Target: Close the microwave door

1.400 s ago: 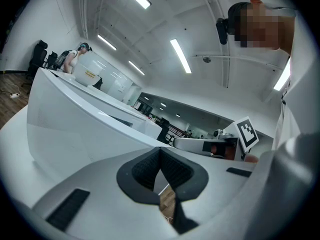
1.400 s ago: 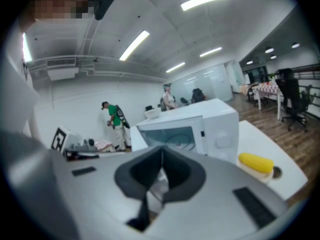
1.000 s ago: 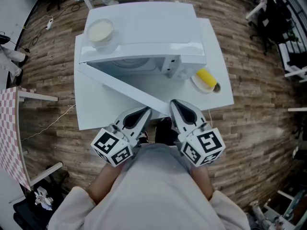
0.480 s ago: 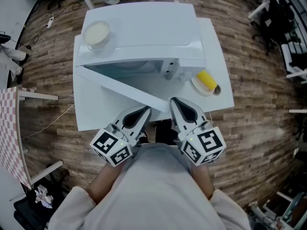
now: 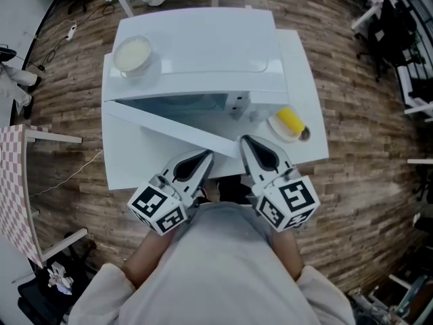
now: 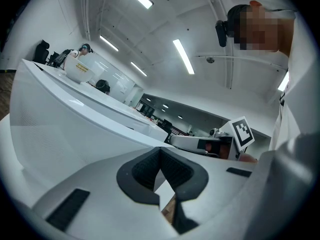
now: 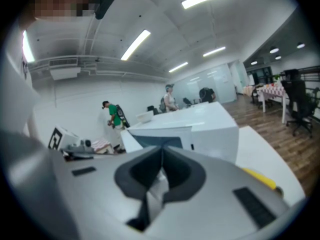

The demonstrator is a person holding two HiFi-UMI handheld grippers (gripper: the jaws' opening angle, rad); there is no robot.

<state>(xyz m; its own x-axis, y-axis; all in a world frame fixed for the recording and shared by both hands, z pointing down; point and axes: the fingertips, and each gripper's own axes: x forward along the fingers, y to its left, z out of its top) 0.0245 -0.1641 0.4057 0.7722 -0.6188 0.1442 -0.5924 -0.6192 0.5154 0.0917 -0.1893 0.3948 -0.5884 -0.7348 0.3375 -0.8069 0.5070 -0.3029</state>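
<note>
A white microwave [image 5: 203, 46] stands on a white table [image 5: 135, 161], its door [image 5: 169, 127] swung open toward me, hinged at the left. The door's free end lies just left of my right gripper [image 5: 247, 144], which is shut with nothing between its fingers; whether it touches the door I cannot tell. My left gripper [image 5: 203, 156] is also shut and empty, close behind the door's outer face. In the right gripper view the microwave [image 7: 200, 126] and the door's dark window [image 7: 150, 140] show beyond the jaws. The left gripper view shows the door [image 6: 75, 129] filling the left side.
A cream bowl [image 5: 132, 51] sits on the microwave's top at the left. A yellow item on a small plate [image 5: 289, 122] lies on the table right of the microwave. Wooden floor surrounds the table; a checkered table [image 5: 13, 181] stands left, chairs at the right.
The gap between the door and the microwave's front looks narrower than a second ago. Both grippers hold about the same spots in the picture.
</note>
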